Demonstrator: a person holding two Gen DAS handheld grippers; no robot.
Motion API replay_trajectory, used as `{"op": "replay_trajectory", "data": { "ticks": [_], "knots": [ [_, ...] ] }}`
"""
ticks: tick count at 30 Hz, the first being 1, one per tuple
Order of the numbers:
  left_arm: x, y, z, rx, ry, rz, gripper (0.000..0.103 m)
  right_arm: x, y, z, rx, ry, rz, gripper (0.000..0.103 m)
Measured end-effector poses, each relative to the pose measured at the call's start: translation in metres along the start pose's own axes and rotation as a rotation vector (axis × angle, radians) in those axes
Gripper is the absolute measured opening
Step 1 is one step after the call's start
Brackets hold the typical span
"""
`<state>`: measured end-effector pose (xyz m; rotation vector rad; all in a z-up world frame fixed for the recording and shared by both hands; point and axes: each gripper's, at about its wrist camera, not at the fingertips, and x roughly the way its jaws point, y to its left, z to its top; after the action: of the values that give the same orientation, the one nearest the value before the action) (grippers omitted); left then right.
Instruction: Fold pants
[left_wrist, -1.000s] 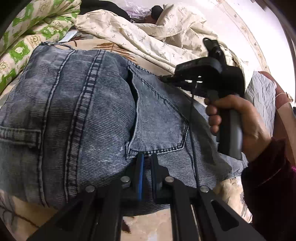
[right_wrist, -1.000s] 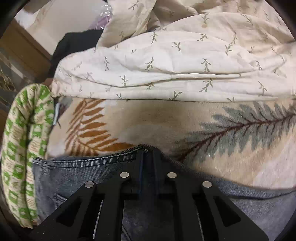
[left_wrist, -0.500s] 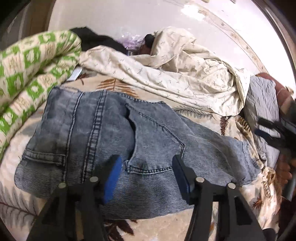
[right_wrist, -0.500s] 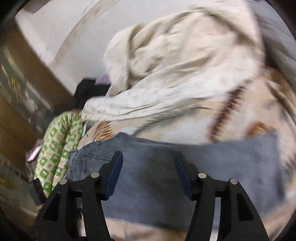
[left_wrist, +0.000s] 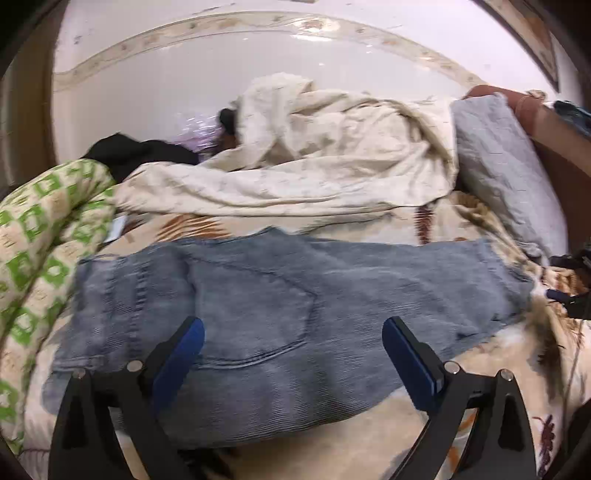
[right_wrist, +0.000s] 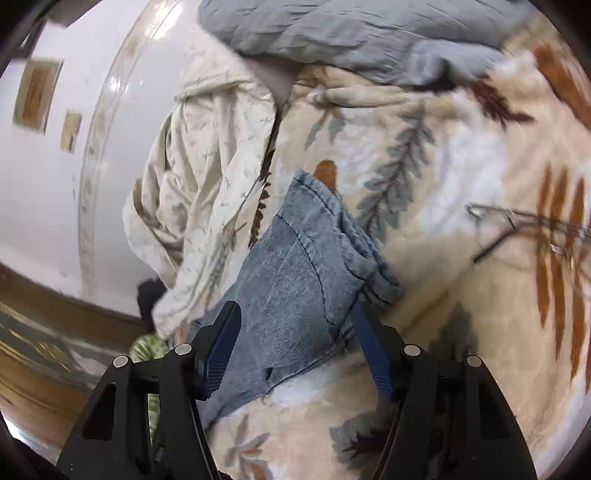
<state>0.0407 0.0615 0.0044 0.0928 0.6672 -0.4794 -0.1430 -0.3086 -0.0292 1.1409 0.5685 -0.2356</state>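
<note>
Grey-blue jeans (left_wrist: 280, 317) lie folded lengthwise across the leaf-print blanket (left_wrist: 517, 354), waistband to the left, back pocket up. My left gripper (left_wrist: 293, 356) is open wide and empty, held above the jeans' near edge. In the right wrist view the leg end of the jeans (right_wrist: 310, 280) lies bunched on the blanket (right_wrist: 461, 332). My right gripper (right_wrist: 295, 354) is open and empty, its jaws to either side of that leg end, above it. The right gripper's tip shows at the far right of the left wrist view (left_wrist: 570, 299).
A cream crumpled sheet (left_wrist: 314, 173) lies behind the jeans. A green-and-white quilt (left_wrist: 40, 236) is heaped at the left. A grey pillow (left_wrist: 506, 170) leans on the brown headboard (left_wrist: 565, 147). Spectacles (right_wrist: 517, 229) lie on the blanket at the right. A white wall (left_wrist: 221, 66) is beyond.
Both grippers were shut on the jeans a second ago; both have let go, opened wide and pulled back. The right gripper has swung round to the leg end.
</note>
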Motion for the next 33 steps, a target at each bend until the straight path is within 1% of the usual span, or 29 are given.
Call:
{"op": "replay_trajectory", "data": {
  "ticks": [5, 7, 9, 10, 13, 17, 19, 20, 21, 22, 23, 25, 27, 29, 30, 31, 33],
  "knots": [
    [0.007, -0.019, 0.002, 0.058, -0.001, -0.014, 0.099, 0.015, -0.022, -0.001, 0.062, 0.051, -0.010, 0.064],
    [0.009, -0.027, 0.000, 0.092, 0.001, -0.011, 0.099, 0.024, -0.029, 0.000, 0.099, 0.065, -0.036, 0.064],
    [0.007, -0.032, -0.002, 0.114, -0.008, -0.016, 0.099, 0.035, -0.028, 0.001, 0.109, 0.080, -0.046, 0.064],
    [0.006, -0.033, -0.002, 0.119, -0.013, -0.024, 0.099, 0.036, -0.030, 0.003, 0.109, 0.075, -0.053, 0.064],
    [0.000, -0.035, -0.001, 0.113, -0.033, -0.082, 0.099, 0.043, -0.033, 0.006, 0.111, 0.029, -0.072, 0.062],
    [-0.006, -0.034, 0.000, 0.098, -0.043, -0.169, 0.099, 0.046, -0.043, 0.007, 0.164, -0.022, -0.032, 0.061],
    [-0.006, -0.032, 0.001, 0.077, -0.041, -0.204, 0.099, 0.044, -0.047, 0.004, 0.182, -0.057, -0.016, 0.059],
    [-0.005, -0.033, 0.003, 0.068, -0.033, -0.228, 0.099, 0.042, -0.048, 0.002, 0.188, -0.083, -0.015, 0.053],
    [-0.002, -0.034, 0.004, 0.058, -0.021, -0.243, 0.099, 0.040, -0.050, -0.001, 0.196, -0.107, -0.018, 0.043],
    [0.003, -0.037, 0.007, 0.052, -0.002, -0.254, 0.099, 0.038, -0.054, -0.004, 0.210, -0.135, -0.024, 0.038],
    [0.009, -0.041, 0.012, 0.053, 0.018, -0.270, 0.099, 0.038, -0.056, -0.006, 0.216, -0.141, -0.031, 0.030],
    [0.023, -0.054, 0.024, 0.056, 0.048, -0.298, 0.099, 0.038, -0.057, -0.006, 0.221, -0.143, -0.020, 0.030],
    [0.042, -0.075, 0.045, 0.060, 0.089, -0.335, 0.099, 0.037, -0.058, -0.004, 0.234, -0.134, -0.003, 0.030],
    [0.065, -0.103, 0.069, 0.084, 0.126, -0.391, 0.099, 0.038, -0.058, -0.002, 0.250, -0.121, 0.007, 0.030],
    [0.076, -0.118, 0.079, 0.107, 0.147, -0.410, 0.099, 0.038, -0.057, -0.002, 0.253, -0.118, 0.007, 0.030],
    [0.087, -0.136, 0.090, 0.146, 0.168, -0.421, 0.099, 0.037, -0.057, -0.003, 0.257, -0.120, 0.010, 0.030],
    [0.111, -0.174, 0.110, 0.227, 0.213, -0.467, 0.099, 0.036, -0.057, -0.004, 0.258, -0.127, 0.016, 0.030]
  ]
}}
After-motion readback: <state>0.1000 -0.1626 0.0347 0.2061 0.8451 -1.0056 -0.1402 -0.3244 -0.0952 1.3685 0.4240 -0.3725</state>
